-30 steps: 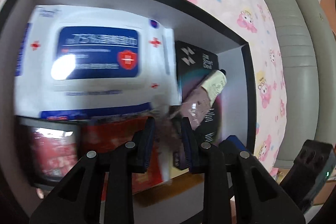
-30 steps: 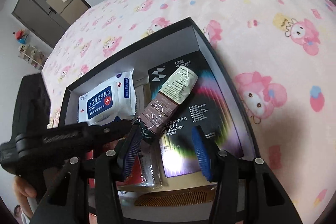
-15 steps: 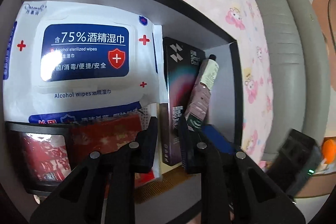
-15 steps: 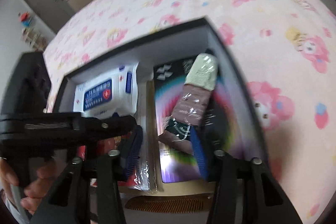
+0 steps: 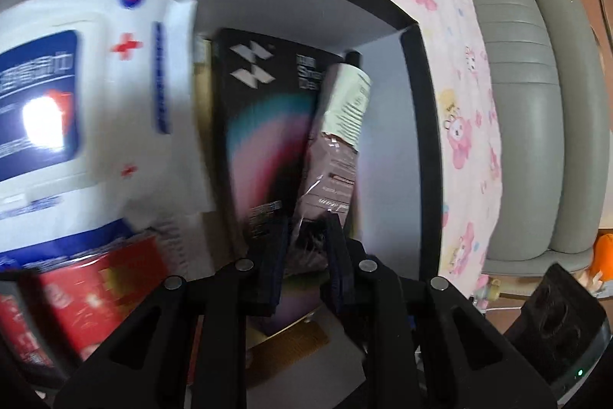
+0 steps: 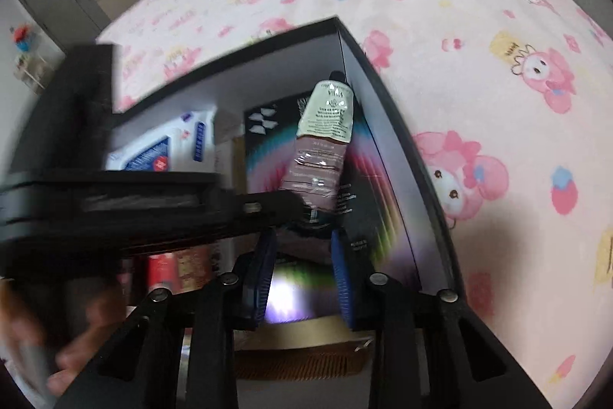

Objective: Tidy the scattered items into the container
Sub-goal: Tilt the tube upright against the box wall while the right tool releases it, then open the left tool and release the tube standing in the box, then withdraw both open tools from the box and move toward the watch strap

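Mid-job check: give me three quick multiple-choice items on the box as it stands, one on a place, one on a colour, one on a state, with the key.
1. Where does the tube lie?
A. on the wipes
B. on the screen protector box, by the container's right-hand wall
C. out on the bedsheet

2. What colour are the crosses on the alcohol wipes pack?
A. green
B. red
C. black

3. The black container is:
A. lidded
B. tipped on its side
C. open on top

Key:
1. B, the tube rests on the rainbow print.
2. B, red crosses sit beside the blue label.
3. C, its white inside and contents show.
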A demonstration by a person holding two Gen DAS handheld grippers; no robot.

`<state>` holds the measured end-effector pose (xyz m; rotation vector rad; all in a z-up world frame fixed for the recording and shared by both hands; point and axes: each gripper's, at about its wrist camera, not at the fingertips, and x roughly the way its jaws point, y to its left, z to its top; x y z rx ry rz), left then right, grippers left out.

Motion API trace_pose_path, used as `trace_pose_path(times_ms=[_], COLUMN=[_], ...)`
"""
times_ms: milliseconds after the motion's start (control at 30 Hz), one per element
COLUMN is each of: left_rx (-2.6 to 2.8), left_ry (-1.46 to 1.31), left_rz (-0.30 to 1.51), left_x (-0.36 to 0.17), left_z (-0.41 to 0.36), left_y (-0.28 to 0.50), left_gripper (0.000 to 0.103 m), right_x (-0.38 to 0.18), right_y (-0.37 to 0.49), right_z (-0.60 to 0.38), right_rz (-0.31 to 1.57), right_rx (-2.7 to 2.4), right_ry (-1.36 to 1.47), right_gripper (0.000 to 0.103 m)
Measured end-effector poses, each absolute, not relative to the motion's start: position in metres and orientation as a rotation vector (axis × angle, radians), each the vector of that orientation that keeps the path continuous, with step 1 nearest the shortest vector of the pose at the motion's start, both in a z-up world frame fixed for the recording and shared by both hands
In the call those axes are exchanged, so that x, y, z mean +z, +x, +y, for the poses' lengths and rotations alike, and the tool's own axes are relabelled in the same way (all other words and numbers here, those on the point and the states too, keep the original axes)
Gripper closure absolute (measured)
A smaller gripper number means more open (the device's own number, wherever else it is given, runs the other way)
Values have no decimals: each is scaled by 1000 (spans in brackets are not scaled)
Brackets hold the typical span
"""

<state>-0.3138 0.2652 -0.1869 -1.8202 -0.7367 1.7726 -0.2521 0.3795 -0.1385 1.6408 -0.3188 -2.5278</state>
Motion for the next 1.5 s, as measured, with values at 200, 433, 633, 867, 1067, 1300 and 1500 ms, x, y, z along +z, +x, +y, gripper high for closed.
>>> trace_pose_path(times_ms=[200, 433, 633, 867, 1067, 1300, 1500], left_rx=[1758, 1853, 1918, 1971, 2069, 2120, 2196], left_ry=[-1820, -1778, -1770, -1727, -1653, -1599, -1513], left_rz=[-751, -718, -655, -620, -574, -578, -490], left_x=[-188, -167, -153, -134, -116, -97, -65], left_z=[275, 248, 236, 222, 200, 182, 164], left_y=[-327, -312, -298, -275, -241, -208, -169], left_gripper=[85, 85, 85, 85, 86, 86, 86], right_x=[-142, -153, -157, -136, -112, -100, -83], right_y=[-255, -263, -268, -251, -237, -211, -186], right_z=[377, 376, 373, 367, 351, 339, 313], right_rz=[-317, -375, -317, -261, -162, -137, -110], right_rx=[-2507, -2436, -2480, -2546, -2586, -2575, -2569], right_ry=[1647, 1676, 1734, 1659, 1570, 1456, 1378], right_gripper=[77, 79, 88, 85, 84, 82, 82])
